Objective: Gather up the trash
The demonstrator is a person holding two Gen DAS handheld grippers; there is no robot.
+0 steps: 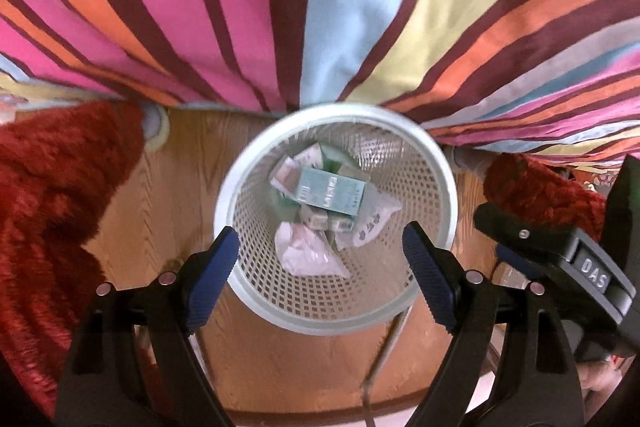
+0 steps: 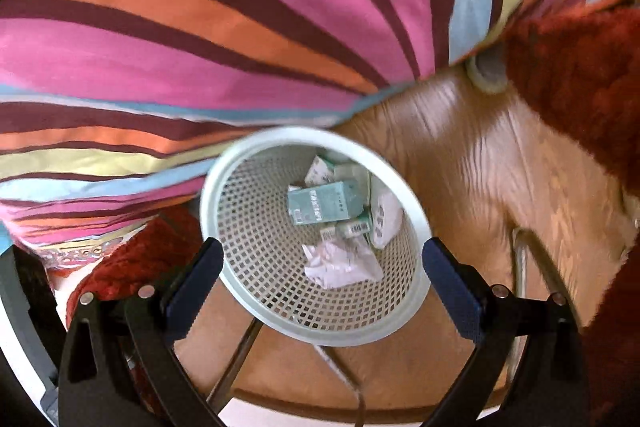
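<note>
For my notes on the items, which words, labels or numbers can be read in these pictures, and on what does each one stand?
"DAS": white letters on the plate on the right gripper's body.
Teal box in the white basket: white print, too blurred to read.
White bag: dark print, unreadable.
Small cartons: barcodes only, digits too small.

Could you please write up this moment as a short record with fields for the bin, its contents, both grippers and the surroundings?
bin: white mesh wastebasket on a wooden surface
contents: teal box on top, crumpled paper, other small cartons and wrappers
left gripper: open, empty, above the bin
right gripper: open, empty, above the bin
surroundings: striped cloth behind the bin, red fuzzy fabric at the side
</note>
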